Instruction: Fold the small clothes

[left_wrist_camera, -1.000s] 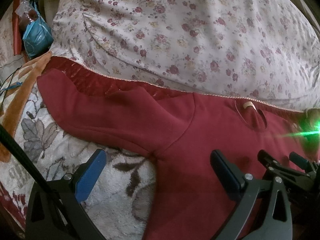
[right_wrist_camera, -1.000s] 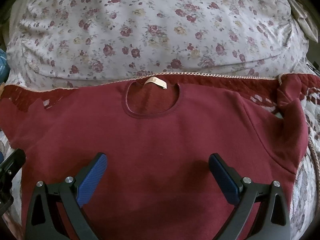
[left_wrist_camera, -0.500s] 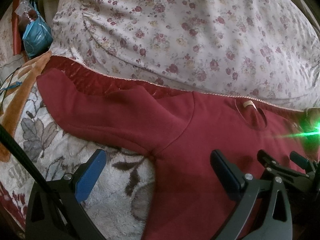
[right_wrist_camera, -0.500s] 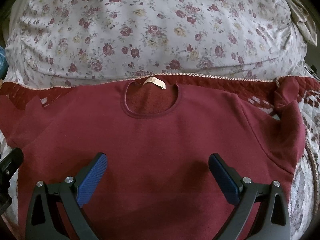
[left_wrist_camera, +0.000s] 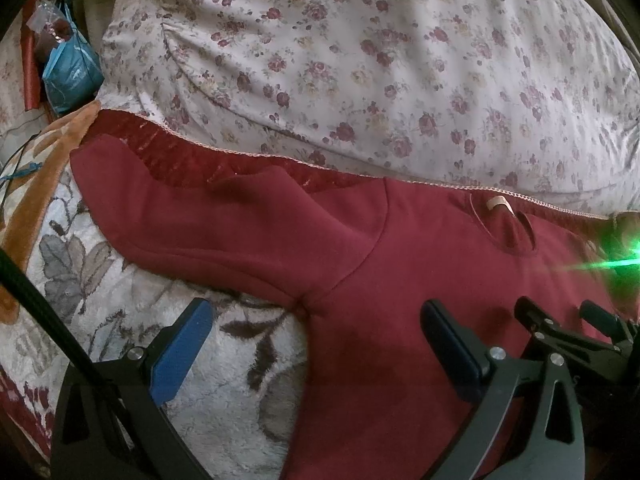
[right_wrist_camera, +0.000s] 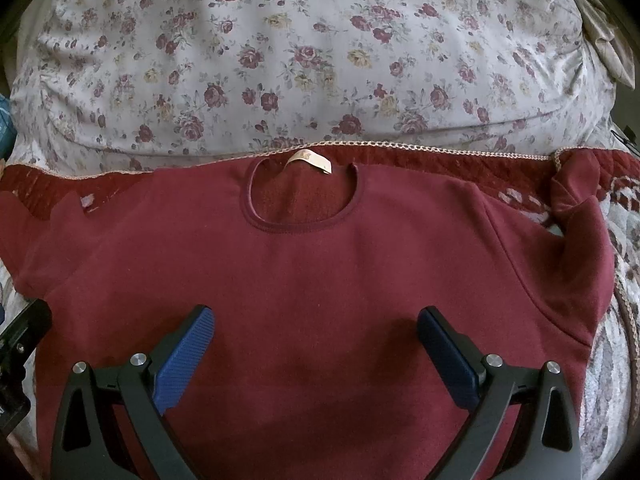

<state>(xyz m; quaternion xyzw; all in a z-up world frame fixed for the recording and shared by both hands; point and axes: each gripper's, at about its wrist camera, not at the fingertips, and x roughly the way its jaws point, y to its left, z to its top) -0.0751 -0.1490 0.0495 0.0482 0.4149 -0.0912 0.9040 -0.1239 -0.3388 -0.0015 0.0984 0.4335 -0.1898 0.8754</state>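
- A floral quilt (right_wrist_camera: 304, 52) fills the far half of both views, bunched up behind a plush patterned blanket (left_wrist_camera: 132, 320) that covers the near surface.
- A maroon sweatshirt (right_wrist_camera: 320, 280) lies face up on the blanket, its neckline (right_wrist_camera: 298, 204) toward the quilt and its tag (right_wrist_camera: 310, 160) showing; the body looks flat.
- Its left sleeve (left_wrist_camera: 192, 224) stretches out to the far left, while the right sleeve (right_wrist_camera: 576, 240) lies crumpled at the right edge.
- Judging by this, no fold is made yet: both sleeves and the body remain to be turned in.
- The right gripper (right_wrist_camera: 316, 356) hovers low over the middle of the chest, fingers spread wide, holding nothing.
- The left gripper (left_wrist_camera: 312, 352) sits over the left armpit seam, one finger above the blanket, the other above the cloth, equally wide and empty.
- A blue bag (left_wrist_camera: 70, 76) rests at the far left.
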